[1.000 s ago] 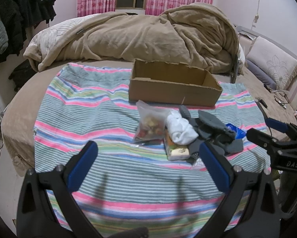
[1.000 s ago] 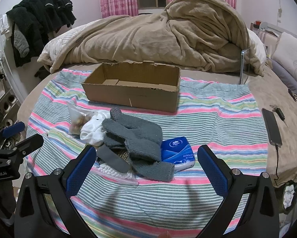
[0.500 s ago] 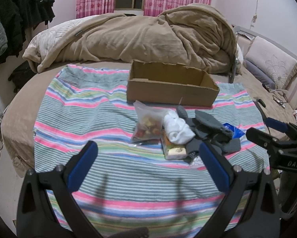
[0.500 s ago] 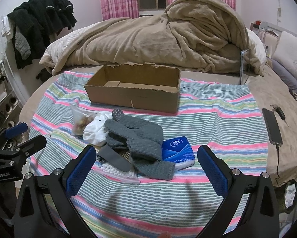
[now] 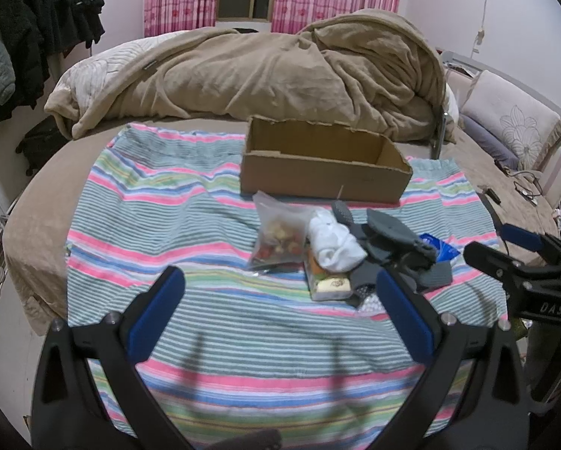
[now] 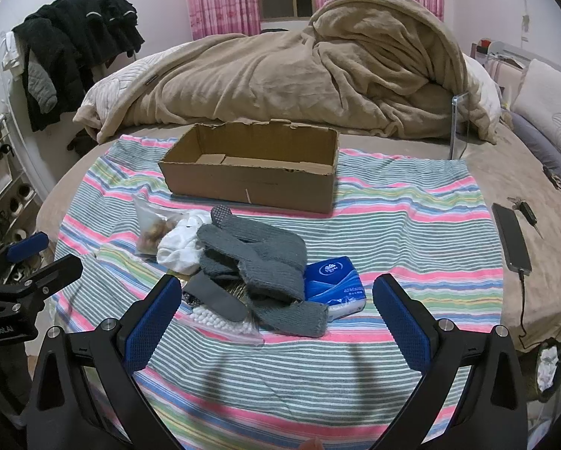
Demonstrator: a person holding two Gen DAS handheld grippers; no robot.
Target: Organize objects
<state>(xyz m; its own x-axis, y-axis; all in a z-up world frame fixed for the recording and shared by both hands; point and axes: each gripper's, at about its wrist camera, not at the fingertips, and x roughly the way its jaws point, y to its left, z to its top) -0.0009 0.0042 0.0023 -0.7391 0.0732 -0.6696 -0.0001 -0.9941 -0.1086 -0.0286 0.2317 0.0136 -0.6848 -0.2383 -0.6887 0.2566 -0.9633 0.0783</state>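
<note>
While the pile – gloves [image 6: 258,258], white cloth [image 6: 179,249], snack bag [image 5: 278,232], tissue pack [image 6: 335,285], swab bag [image 6: 220,318] – lies on the striped cloth [image 6: 393,232] just before the box [image 6: 250,172], left gripper [image 5: 280,315] and right gripper [image 6: 276,315] hover near it – both spread, holding nothing

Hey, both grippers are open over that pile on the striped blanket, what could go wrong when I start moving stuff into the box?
The grey gloves lie over the cotton swab bag and against the blue tissue pack, so lifting them may drag those along. The white cloth rests on the snack bag and may fall off if the bag goes first. The cardboard box sits on a soft bed and may shift if nudged.
</note>
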